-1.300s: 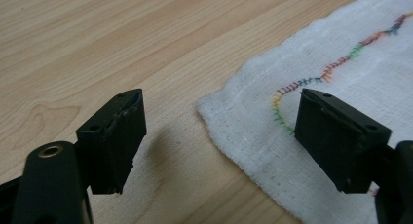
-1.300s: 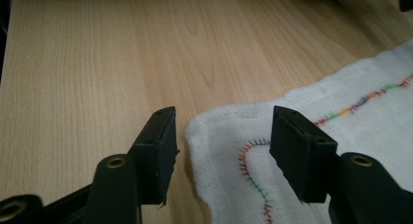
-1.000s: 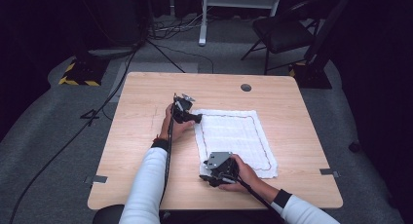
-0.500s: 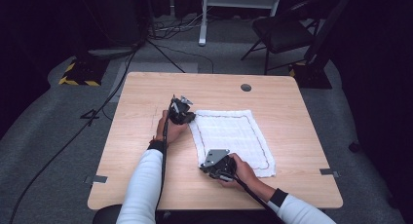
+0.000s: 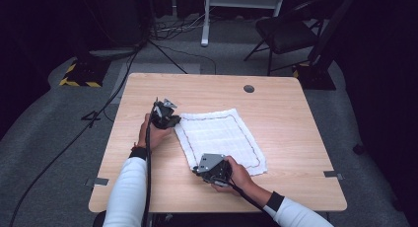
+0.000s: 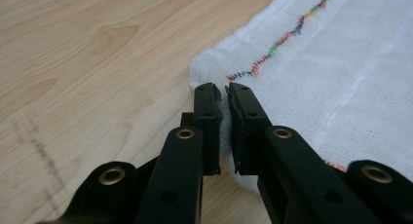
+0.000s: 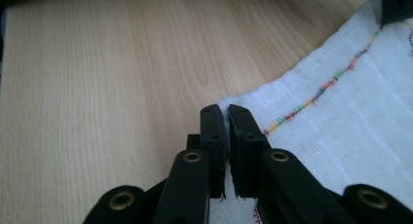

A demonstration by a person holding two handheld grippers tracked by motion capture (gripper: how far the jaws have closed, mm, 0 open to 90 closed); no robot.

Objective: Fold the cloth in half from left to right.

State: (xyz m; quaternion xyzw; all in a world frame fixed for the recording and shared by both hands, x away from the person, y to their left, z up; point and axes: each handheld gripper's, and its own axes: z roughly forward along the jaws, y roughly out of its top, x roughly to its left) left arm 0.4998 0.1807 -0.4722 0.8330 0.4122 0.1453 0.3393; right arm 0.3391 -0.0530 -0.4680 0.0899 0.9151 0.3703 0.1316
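We're looking at a white cloth (image 5: 219, 138) with multicoloured zigzag stitching near its hem, lying mostly flat around the middle of the light wooden worktop (image 5: 291, 118). The left gripper (image 5: 167, 119) is sitting at the cloth's far left corner, and in the left gripper view its jaws are clamping down on that corner (image 6: 223, 95), with a fold of fabric pinched between the pads. The right gripper (image 5: 203, 169) is at the near left corner, and in the right gripper view we're seeing the same deal: jaws pressed together with the cloth's edge (image 7: 225, 112) squeezed between them. Both sets of jaws have just been closing onto the fabric. So each gripper is gripping one corner along the cloth's left side, and the rest of it is resting on the worktop.
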